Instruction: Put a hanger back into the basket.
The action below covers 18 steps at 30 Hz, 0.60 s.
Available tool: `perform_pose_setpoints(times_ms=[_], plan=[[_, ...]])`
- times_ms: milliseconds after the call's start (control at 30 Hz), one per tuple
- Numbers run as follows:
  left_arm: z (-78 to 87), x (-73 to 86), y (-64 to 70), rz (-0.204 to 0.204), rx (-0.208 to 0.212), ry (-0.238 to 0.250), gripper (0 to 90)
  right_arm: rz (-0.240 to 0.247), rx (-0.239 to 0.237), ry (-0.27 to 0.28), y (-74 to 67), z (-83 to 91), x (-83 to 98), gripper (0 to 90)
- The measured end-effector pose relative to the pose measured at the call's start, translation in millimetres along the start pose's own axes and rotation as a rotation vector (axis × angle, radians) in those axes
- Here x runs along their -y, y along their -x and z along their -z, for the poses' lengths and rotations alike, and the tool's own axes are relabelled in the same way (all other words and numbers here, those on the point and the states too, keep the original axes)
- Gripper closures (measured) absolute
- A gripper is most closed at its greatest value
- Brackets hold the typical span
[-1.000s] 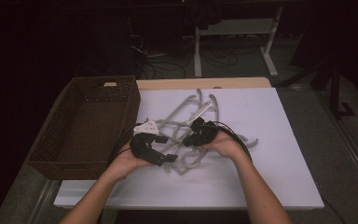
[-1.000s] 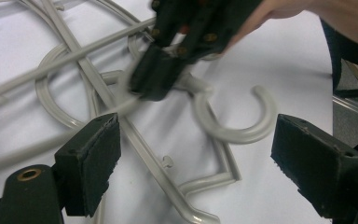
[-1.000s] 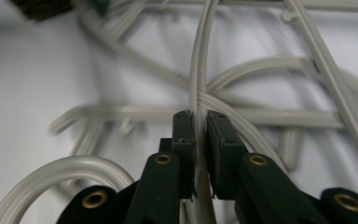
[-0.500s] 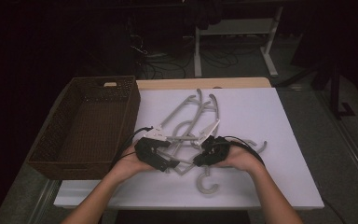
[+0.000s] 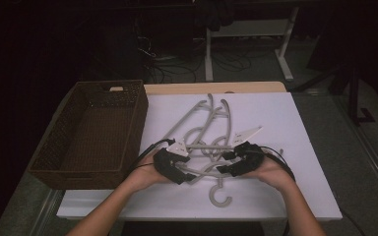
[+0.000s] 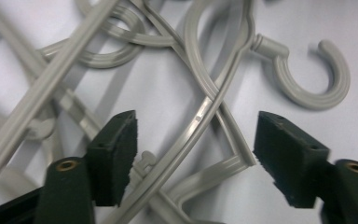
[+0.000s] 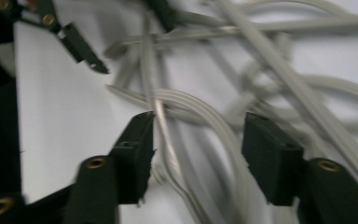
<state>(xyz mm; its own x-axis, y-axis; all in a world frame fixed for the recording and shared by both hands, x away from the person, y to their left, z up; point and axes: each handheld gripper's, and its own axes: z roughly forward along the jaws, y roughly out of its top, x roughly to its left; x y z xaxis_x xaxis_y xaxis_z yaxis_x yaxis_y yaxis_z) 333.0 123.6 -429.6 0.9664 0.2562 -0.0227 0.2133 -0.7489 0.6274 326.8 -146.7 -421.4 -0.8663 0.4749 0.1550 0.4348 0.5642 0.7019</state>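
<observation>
Several grey plastic hangers (image 5: 207,129) lie tangled on the white table (image 5: 295,123). One hanger lies nearest me, its hook (image 5: 220,195) by the front edge. My left gripper (image 5: 188,173) is at that hanger's left side. In the left gripper view the left gripper (image 6: 196,128) is open; its jaws have just been closing around the hanger's thin bars (image 6: 214,102), the pads clear of them. My right gripper (image 5: 225,164) faces it from the right. In the right gripper view the right gripper (image 7: 199,125) has just been opening, with blurred hanger bars (image 7: 168,135) loose between its jaws.
A dark woven basket (image 5: 139,123) stands at the table's left, beside the hangers. A wooden strip (image 5: 216,87) runs along the far edge. Desk legs and cables sit on the dark floor beyond.
Both hands have come toward the near edge, dragging one hanger out of the pile so its hook lies close to me. The right jaws have opened; the left jaws have narrowed.
</observation>
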Motion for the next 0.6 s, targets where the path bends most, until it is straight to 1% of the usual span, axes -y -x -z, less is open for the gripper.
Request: perform_pose_setpoints(times_ms=[33,100,167,233,300,400,433,467,500,567,600], plan=[[-1.6,-1.4,-0.5,-0.010,-0.006,0.000,34.3,-0.015,0.017,0.011,1.2,4.4,3.8,37.1],[-4.3,-4.4,-2.3,-0.028,0.001,-0.014,39.9,-0.039,0.059,0.028,3.3,12.5,11.2,34.3],[-7.7,-7.5,-3.1,-0.049,0.007,-0.037,46.0,-0.059,0.080,0.043,5.3,19.5,17.8,32.8],[-10.6,-9.9,-3.6,-0.066,0.008,-0.059,49.4,-0.075,0.098,0.052,6.4,25.0,23.2,31.8],[-13.5,-11.4,-3.8,-0.081,0.004,-0.075,53.2,-0.087,0.109,0.061,7.8,29.4,27.9,31.8],[-19.3,-13.3,-3.4,-0.099,0.016,-0.099,57.0,-0.103,0.116,0.077,10.1,33.8,31.5,31.7],[-21.1,-13.9,-3.0,-0.113,0.012,-0.113,58.6,-0.109,0.120,0.084,10.9,34.7,31.5,31.7],[-21.1,-13.9,-3.0,-0.113,0.012,-0.113,59.8,-0.109,0.120,0.084,10.9,34.7,31.5,31.7],[-24.6,-14.4,-2.6,-0.126,0.003,-0.135,61.1,-0.112,0.121,0.096,12.1,35.9,31.2,31.5],[-27.0,-14.5,-1.8,-0.132,0.004,-0.136,65.6,-0.108,0.125,0.099,12.3,36.0,31.2,31.2],[-27.5,-14.6,-1.7,-0.137,0.002,-0.138,66.5,-0.107,0.124,0.100,12.2,36.0,31.2,31.1]])
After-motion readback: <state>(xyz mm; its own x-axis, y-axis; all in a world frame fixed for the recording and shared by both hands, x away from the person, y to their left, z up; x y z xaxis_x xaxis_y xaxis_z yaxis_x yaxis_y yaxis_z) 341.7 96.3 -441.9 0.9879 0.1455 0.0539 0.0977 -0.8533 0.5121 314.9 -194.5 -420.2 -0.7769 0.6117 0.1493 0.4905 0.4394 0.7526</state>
